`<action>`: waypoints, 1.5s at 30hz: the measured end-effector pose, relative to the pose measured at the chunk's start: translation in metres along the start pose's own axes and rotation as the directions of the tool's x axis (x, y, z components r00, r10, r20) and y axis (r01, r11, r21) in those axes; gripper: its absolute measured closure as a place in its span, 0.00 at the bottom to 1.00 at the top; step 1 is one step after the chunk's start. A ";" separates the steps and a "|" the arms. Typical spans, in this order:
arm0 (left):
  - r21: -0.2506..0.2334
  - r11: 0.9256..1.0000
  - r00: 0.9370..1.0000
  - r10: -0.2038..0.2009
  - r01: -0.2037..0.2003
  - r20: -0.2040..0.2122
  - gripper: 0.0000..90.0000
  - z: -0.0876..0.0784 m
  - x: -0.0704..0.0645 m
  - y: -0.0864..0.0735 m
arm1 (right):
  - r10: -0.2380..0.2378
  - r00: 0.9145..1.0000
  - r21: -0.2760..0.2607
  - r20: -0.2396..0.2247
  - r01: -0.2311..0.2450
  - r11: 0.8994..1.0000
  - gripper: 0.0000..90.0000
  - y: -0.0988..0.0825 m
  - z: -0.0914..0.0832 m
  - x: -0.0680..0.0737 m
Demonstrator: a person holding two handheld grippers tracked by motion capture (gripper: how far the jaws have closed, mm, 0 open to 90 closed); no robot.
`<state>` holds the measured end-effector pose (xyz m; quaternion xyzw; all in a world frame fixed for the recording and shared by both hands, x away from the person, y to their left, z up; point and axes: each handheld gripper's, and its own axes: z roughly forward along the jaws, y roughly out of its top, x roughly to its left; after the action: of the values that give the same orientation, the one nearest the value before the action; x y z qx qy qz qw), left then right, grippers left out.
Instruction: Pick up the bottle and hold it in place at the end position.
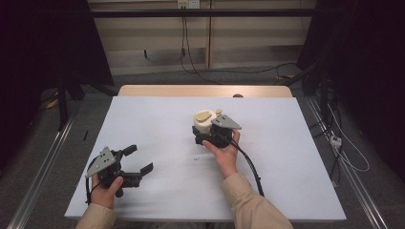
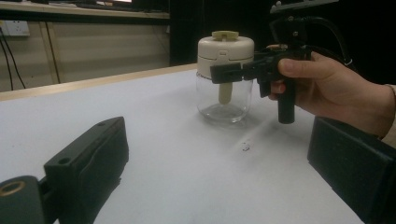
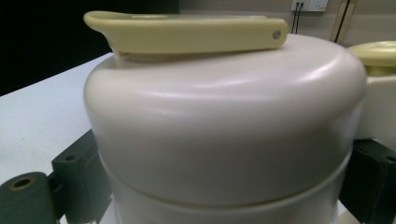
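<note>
Tabletop (image 1: pixel 157 119) covered in white sheet spans the middle of the high view, with a strip of bare wood along its far edge. At the lower left of that frame, the person's left hand (image 1: pixel 104 188) holds the left gripper (image 1: pixel 137 159), whose two black jaws stand wide apart and point toward the right of the frame, with nothing between them. In the left gripper view the same two jaws rise from the bottom corners, one at lower left and one at lower right, with bare white table between them.

Just right of centre in the high view stands a clear glass jar with a rounded cream plastic lid and a pale yellow flat handle on top (image 1: pixel 206 125). It sits upright on the white sheet, well apart from the left gripper. The right gripper (image 1: pixel 210 133) is pressed against its near side, held by the person's right hand (image 1: pixel 224 152), and a black cable (image 1: pixel 251 167) trails from it toward the bottom of the frame.

In the left gripper view the jar (image 2: pixel 226 77) appears at upper centre, and the right gripper (image 2: pixel 233 71) reaches in from the right, its black jaws at the level of the cream lid's lower edge. In the right gripper view the lid (image 3: pixel 224 130) looms very close, with one jaw at the lower left and one at the lower right; they appear clamped on the jar at its lid, though the contact itself is hidden.
</note>
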<state>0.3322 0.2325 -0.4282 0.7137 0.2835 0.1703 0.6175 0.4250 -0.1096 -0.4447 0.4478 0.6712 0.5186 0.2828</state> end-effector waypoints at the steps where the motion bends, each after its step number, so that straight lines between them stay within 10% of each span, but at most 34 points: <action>1: -0.001 1.000 1.000 0.000 0.000 0.000 0.06 0.000 0.000 0.000 | -0.003 1.000 0.001 -0.002 0.003 1.000 0.08 0.000 0.001 0.000; 45: 0.011 1.000 1.000 0.000 0.000 -0.003 0.05 0.002 -0.002 -0.001 | 0.023 1.000 0.054 -0.018 -0.022 0.998 0.06 -0.005 0.003 -0.002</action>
<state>0.3318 0.2304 -0.4295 0.7169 0.2853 0.1699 0.6130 0.4265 -0.1102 -0.4505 0.4579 0.6826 0.5076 0.2584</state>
